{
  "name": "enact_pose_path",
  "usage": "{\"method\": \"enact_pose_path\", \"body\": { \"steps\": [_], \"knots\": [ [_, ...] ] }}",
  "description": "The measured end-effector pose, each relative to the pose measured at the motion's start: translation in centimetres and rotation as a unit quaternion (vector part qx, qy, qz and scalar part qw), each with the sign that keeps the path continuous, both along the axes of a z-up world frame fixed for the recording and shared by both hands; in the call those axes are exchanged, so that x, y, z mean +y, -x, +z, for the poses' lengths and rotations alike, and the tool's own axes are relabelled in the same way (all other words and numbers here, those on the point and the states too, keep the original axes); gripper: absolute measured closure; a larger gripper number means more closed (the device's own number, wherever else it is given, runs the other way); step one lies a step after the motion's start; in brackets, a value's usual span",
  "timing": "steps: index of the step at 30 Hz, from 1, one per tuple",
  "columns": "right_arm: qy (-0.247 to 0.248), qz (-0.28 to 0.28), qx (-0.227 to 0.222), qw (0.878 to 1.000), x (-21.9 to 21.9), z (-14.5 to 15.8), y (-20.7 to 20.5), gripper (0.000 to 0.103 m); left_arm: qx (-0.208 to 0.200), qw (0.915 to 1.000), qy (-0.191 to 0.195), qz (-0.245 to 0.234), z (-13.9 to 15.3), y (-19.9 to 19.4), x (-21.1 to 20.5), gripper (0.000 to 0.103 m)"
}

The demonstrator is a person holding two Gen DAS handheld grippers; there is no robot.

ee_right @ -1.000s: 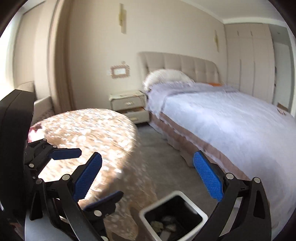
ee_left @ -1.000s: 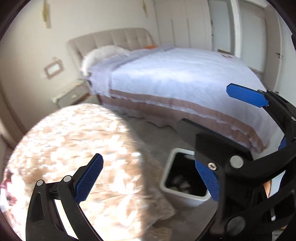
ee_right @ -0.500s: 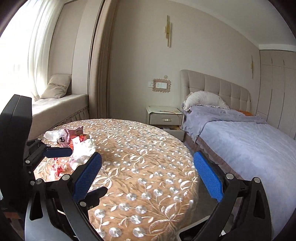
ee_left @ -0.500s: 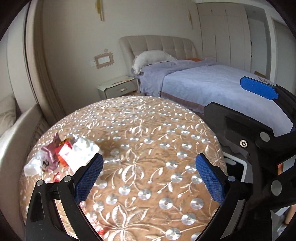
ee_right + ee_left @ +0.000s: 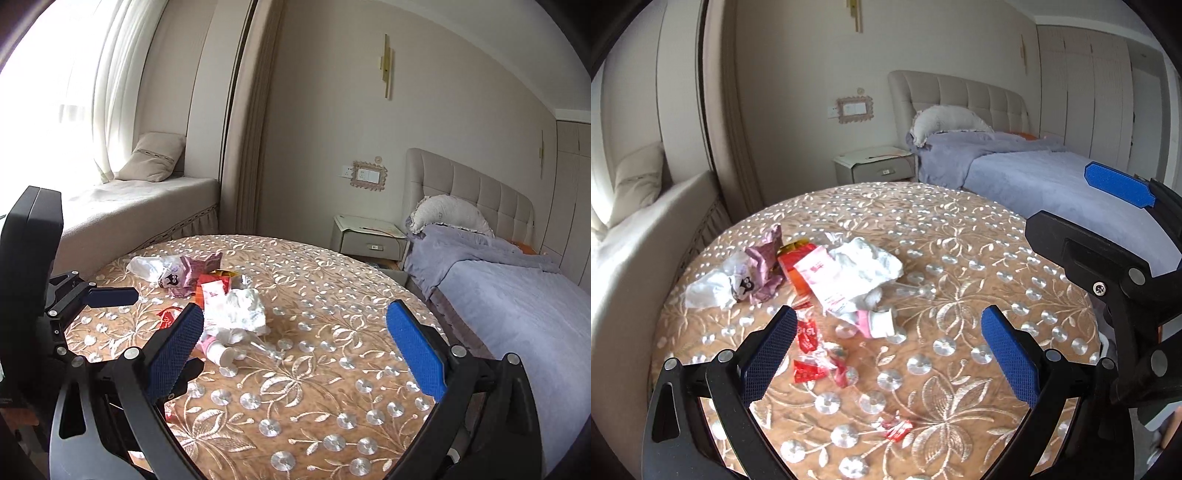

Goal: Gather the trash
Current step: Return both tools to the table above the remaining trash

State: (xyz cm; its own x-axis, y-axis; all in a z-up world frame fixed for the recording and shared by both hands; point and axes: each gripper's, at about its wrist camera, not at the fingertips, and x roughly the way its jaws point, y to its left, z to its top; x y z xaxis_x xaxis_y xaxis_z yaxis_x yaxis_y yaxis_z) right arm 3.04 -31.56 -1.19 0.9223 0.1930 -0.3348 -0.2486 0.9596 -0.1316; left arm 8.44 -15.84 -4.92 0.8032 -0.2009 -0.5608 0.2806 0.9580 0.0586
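Observation:
A heap of trash lies on the left half of a round table point(image 5: 960, 295) with a brown embroidered cloth. It holds a crumpled white tissue point(image 5: 868, 266), a pink-and-white wrapper point(image 5: 823, 277), a purple wrapper point(image 5: 761, 266), a white plastic bag point(image 5: 709, 288) and a small pink-and-white bottle point(image 5: 879, 323). Small red wrappers point(image 5: 809, 369) lie nearer to me. My left gripper point(image 5: 888, 356) hangs open just short of the heap, holding nothing. My right gripper point(image 5: 295, 350) is open and empty over the table, with the tissue point(image 5: 243, 310) and bottle point(image 5: 221, 354) beside its left finger.
A bed point(image 5: 517, 295) with a lilac cover stands right of the table, with a nightstand point(image 5: 369, 240) at its head. A cushioned window seat point(image 5: 140, 206) runs behind the table at the left. One more red wrapper point(image 5: 897, 430) lies near the table's front.
Both views have swung away from the white bin on the floor and up over the table, so the trash heap has come into view. Both grippers have stayed open.

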Motion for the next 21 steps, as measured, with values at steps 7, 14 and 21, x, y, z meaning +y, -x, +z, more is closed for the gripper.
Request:
{"method": "enact_pose_path", "body": {
  "steps": [7,14,21],
  "knots": [
    [0.003,0.028,0.012,1.000,3.6,-0.2,-1.5,0.004,0.010,0.9990,0.014,0.040,-0.8,-1.1,4.4,0.005],
    [0.012,0.062,0.046,0.997,6.9,-2.3,-3.4,0.004,0.040,0.9971,0.012,0.063,-3.1,-2.9,7.6,0.005],
    [0.015,0.059,0.084,0.995,7.9,-4.9,-5.8,0.004,0.088,0.9940,0.010,0.065,-6.5,-5.8,8.2,0.005]
  ]
}}
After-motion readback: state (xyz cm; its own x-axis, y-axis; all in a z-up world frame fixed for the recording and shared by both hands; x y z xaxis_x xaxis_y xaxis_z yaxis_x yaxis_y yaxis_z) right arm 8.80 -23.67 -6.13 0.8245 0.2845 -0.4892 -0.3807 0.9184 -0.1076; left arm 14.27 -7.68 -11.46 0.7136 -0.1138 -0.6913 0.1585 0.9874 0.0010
